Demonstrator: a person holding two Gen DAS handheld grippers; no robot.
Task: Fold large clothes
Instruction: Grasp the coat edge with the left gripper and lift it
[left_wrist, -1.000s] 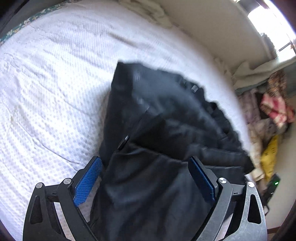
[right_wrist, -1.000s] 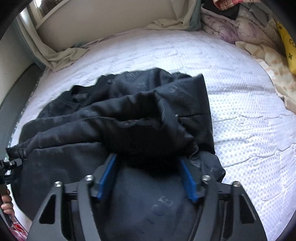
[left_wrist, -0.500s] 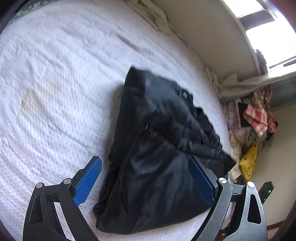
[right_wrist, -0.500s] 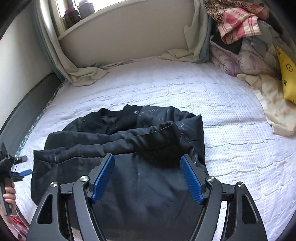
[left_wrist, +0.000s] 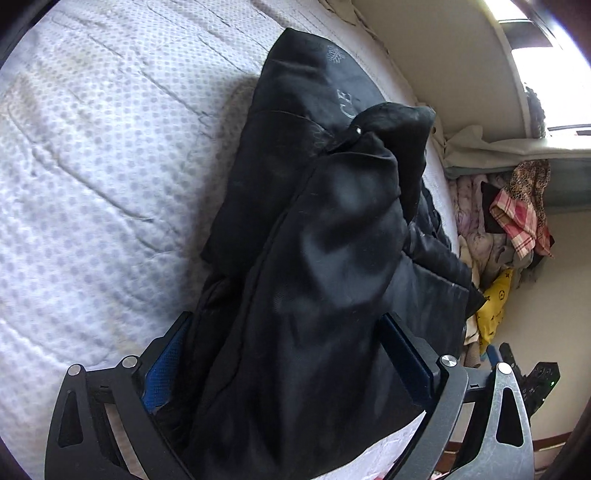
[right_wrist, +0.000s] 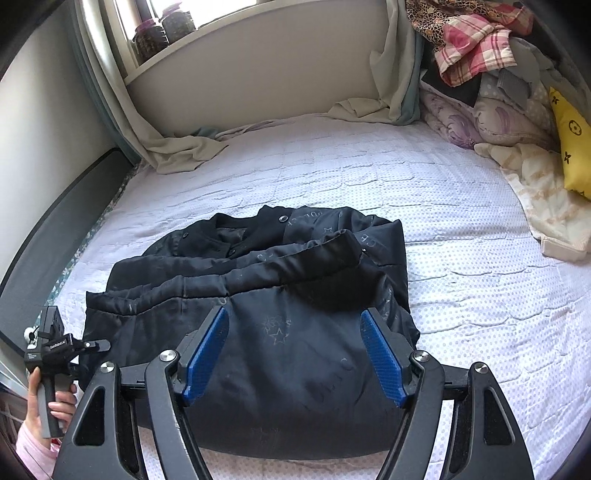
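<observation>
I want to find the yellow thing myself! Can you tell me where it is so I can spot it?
Look at the big white bed, then go to the heap of bedding and clothes piled at its right edge. The yellow cushion leans at the heap's outer side; it is the only bright yellow thing there, dotted with small dark flower and star marks.

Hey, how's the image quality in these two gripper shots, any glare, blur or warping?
Left wrist view: window blown out white, black jacket soft and close, strong fisheye bend. Right wrist view: sharper, even daylight on the bed, bright window strip up top, edges curved and vignetted.
</observation>
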